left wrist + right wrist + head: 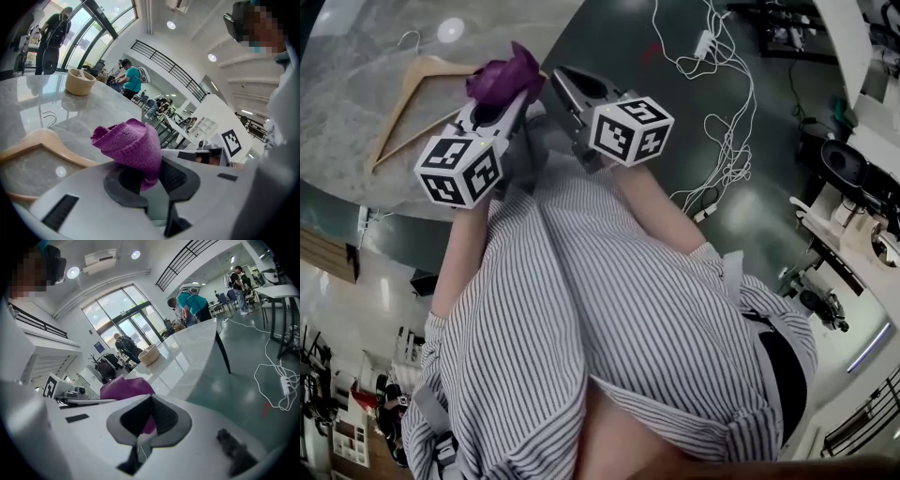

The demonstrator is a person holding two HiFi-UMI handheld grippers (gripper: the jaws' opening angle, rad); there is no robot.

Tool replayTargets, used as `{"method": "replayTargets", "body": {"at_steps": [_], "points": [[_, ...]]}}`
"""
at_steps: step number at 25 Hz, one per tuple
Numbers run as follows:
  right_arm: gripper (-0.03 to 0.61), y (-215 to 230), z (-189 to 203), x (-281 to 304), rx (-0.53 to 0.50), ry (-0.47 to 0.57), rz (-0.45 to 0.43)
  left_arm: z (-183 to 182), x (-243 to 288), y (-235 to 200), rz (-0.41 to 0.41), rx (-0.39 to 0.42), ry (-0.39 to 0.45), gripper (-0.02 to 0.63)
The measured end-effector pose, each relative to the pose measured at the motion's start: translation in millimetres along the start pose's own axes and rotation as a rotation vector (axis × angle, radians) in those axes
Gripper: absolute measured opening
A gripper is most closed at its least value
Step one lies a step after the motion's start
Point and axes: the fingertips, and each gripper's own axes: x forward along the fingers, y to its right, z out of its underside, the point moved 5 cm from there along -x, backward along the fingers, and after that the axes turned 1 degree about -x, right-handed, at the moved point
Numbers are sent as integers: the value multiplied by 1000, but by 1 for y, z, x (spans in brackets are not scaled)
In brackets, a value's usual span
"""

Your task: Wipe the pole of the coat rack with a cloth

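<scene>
Purple cloth (502, 75), upper left
My left gripper (508, 94) pinched a fold; it looked soft and light. My right gripper (567, 82) was closed, empty.

The purple knitted cloth (130, 144) is bunched into a loose upright fold, its lower end pinched in the left gripper (149, 174).

Count per kind:
- Two grippers: left gripper (508, 94), right gripper (567, 81).
- Two marker cubes (459, 171), one per gripper.
- One purple cloth (502, 75).
- One wooden hanger (405, 94).
- One beige bowl (79, 82).
- One marble table (347, 141).
- One white power strip (704, 43).
- Tangled white cables (727, 141): number not countable.
</scene>
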Motion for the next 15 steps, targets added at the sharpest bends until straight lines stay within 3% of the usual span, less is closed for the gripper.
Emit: {"method": "replayTargets", "body": {"at_steps": [15], "points": [[14, 30, 31, 18, 74, -71, 35, 10, 38, -25, 7, -43, -47, 80]]}}
